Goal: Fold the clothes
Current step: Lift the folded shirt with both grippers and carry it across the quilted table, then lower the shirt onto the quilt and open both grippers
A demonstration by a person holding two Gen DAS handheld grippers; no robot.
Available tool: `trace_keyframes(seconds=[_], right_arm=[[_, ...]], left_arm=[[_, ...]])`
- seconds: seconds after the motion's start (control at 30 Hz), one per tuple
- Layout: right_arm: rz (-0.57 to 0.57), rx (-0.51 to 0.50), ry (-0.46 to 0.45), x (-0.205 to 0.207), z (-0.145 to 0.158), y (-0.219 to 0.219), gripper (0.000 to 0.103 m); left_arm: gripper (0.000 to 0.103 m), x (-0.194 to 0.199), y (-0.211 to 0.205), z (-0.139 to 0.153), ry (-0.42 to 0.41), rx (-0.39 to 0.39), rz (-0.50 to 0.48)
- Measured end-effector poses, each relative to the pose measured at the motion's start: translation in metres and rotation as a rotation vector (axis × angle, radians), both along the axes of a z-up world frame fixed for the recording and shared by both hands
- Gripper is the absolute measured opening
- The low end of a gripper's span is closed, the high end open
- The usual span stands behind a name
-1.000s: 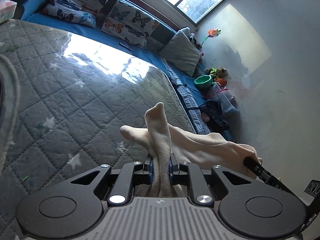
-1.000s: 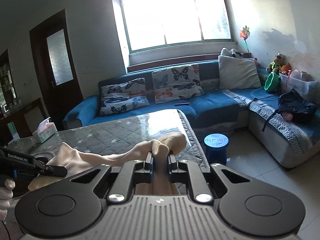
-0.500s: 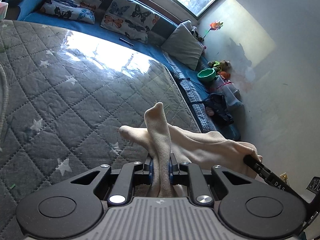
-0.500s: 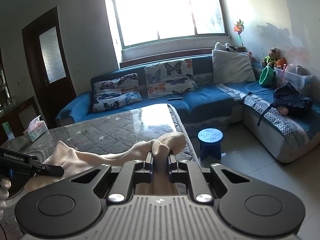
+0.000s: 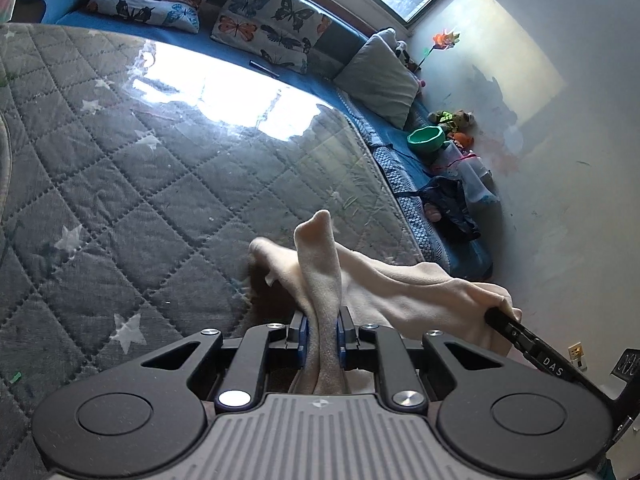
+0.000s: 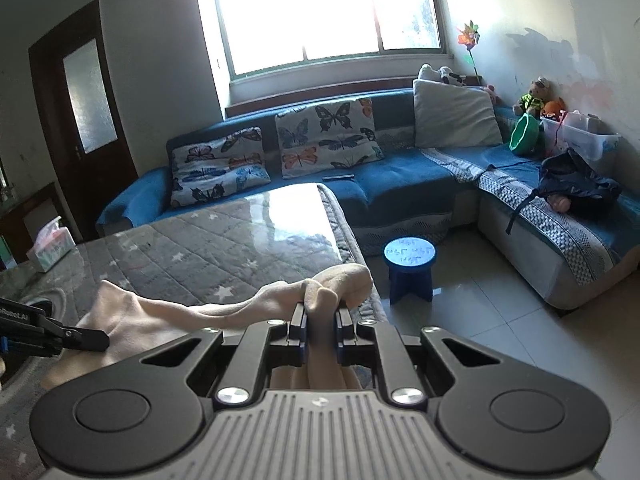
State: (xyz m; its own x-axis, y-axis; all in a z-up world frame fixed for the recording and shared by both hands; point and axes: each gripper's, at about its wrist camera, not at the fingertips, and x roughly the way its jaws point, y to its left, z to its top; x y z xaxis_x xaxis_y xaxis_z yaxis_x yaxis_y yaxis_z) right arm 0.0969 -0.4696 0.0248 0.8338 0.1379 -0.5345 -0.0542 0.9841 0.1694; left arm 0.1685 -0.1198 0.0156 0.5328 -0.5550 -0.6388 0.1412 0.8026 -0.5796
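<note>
Cream garment [image 5: 400, 292] pinched between both grippers, apparently above quilted table [image 5: 120, 184].

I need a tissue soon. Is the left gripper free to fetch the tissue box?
Probably not: the left gripper is shut on the cream garment, and the tissue box sits across the table.

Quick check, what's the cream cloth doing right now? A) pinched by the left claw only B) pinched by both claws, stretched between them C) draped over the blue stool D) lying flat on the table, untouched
B: the left claw and the right claw are each shut on a bunch of the cream cloth, which spans from one to the other above the quilted table.
</note>
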Motion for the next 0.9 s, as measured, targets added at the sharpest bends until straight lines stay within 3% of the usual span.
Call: trace_keyframes(seconds=[0.63,0.9], right_arm=[[-0.014,-0.044,0.115,0.027,-0.042,-0.004,0.016],[-0.014,-0.061,0.106,0.013,-0.038,-0.005,0.026]], left_arm=[[0.016,-0.002,0.002,-0.023,0.03,0.06,-0.031],[0.018,-0.003,0.004,-0.018,0.017,0.074,-0.034]])
